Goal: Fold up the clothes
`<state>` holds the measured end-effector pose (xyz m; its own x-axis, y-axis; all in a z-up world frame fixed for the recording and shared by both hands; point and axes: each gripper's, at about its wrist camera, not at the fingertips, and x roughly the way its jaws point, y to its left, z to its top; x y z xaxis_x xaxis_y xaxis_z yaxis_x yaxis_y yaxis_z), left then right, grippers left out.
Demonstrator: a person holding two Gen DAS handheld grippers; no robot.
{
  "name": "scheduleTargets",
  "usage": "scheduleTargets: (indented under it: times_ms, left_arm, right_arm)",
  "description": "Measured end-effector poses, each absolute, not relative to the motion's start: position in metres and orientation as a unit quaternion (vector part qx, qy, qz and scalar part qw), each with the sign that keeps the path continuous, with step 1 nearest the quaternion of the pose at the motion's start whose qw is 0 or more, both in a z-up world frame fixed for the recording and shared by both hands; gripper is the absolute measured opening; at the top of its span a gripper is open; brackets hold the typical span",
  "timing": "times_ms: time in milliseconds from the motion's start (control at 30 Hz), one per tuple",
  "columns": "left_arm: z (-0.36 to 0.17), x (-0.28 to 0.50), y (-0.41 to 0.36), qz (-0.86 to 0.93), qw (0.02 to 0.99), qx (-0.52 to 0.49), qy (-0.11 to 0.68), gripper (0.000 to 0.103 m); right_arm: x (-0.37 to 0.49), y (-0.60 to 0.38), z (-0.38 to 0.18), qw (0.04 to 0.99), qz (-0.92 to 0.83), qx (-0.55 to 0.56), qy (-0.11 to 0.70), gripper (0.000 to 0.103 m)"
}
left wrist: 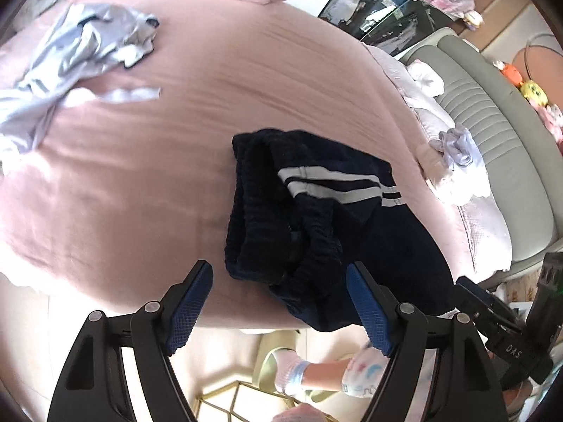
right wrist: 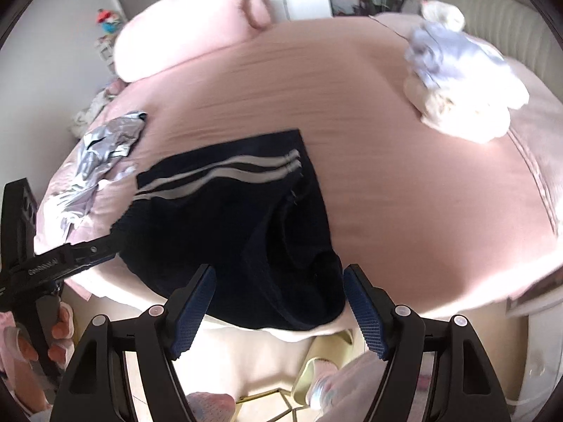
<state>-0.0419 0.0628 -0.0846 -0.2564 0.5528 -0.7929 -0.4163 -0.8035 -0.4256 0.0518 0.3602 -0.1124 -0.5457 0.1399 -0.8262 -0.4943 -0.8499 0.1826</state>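
Grey garment (left wrist: 70,56) lay crumpled far left on bed (left wrist: 176,161). Left gripper (left wrist: 279,302) wide, empty. Navy shorts (left wrist: 316,218) folded at near edge: soft, light, limp; best pinched at ribbed waistband (left wrist: 246,211). Right gripper (right wrist: 278,306) wide, empty.

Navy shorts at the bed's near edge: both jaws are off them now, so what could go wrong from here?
1. The navy shorts hang partly over the bed edge above the floor; they may slide off.
2. The waistband lies bunched, not flat, so the fold may loosen or come out lumpy.
3. Left gripper and right gripper both hover open close together; a regrasp could make them collide.
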Motion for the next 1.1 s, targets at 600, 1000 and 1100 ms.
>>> scheduleTargets:
  times_ms: [600, 1000, 1100]
  left_arm:
    - [-0.091, -0.03, 0.094, 0.82, 0.319, -0.473, 0.034, 0.077]
    - [-0.093, -0.033, 0.083, 0.81, 0.31, -0.497, 0.018, 0.042]
    - [-0.084, -0.03, 0.083, 0.804, 0.321, -0.501, 0.005, 0.024]
  right_arm:
    - [0.026, 0.368, -0.139, 0.166, 0.862, -0.455, 0.149, 0.074]
    - [0.014, 0.367, -0.149, 0.145, 0.866, -0.456, 0.143, 0.015]
    - [0.017, 0.372, -0.145, 0.15, 0.871, -0.44, 0.161, 0.011]
